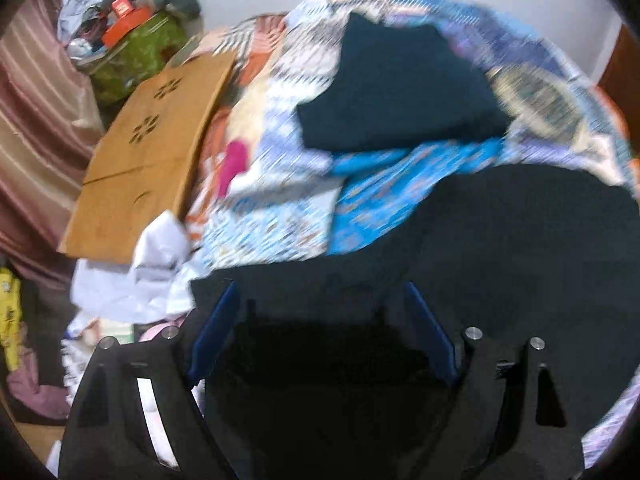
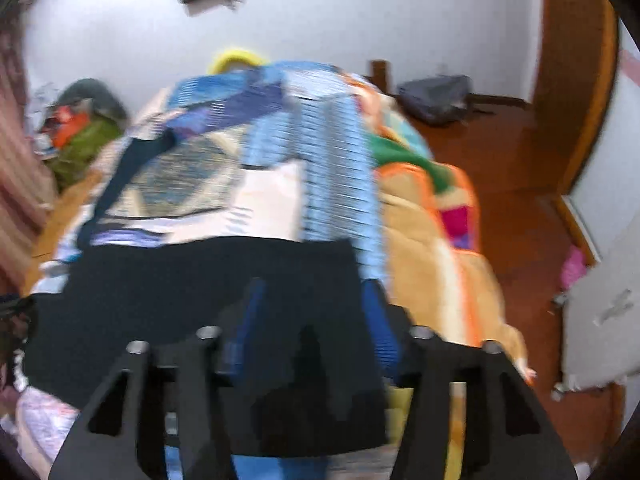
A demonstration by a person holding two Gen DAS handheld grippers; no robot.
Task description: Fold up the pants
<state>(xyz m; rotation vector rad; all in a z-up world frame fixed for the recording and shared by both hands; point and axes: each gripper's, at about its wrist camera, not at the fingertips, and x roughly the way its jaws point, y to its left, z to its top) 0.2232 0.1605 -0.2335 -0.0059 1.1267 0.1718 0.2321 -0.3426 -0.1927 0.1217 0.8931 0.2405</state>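
Observation:
Black pants (image 1: 520,240) lie spread on a patterned blue bedspread (image 1: 280,184). My left gripper (image 1: 320,286) hangs over their near edge with its blue pads (image 1: 216,328) far apart; only flat black cloth shows between them, and nothing is pinched. In the right wrist view the same black pants (image 2: 160,288) fill the lower middle. My right gripper (image 2: 312,284) is over their right end. Its pads (image 2: 248,320) stand about half apart, with smooth cloth behind the gap. A folded dark navy garment (image 1: 400,92) rests further back on the bed. Both views are blurred.
A brown board (image 1: 148,152) with cut-outs lies on the left of the bed, with crumpled white cloth (image 1: 152,264) beside it. A green bag (image 1: 136,52) and a striped curtain (image 1: 36,120) stand beyond. An orange blanket (image 2: 432,240) hangs off the right side over the wooden floor (image 2: 520,208).

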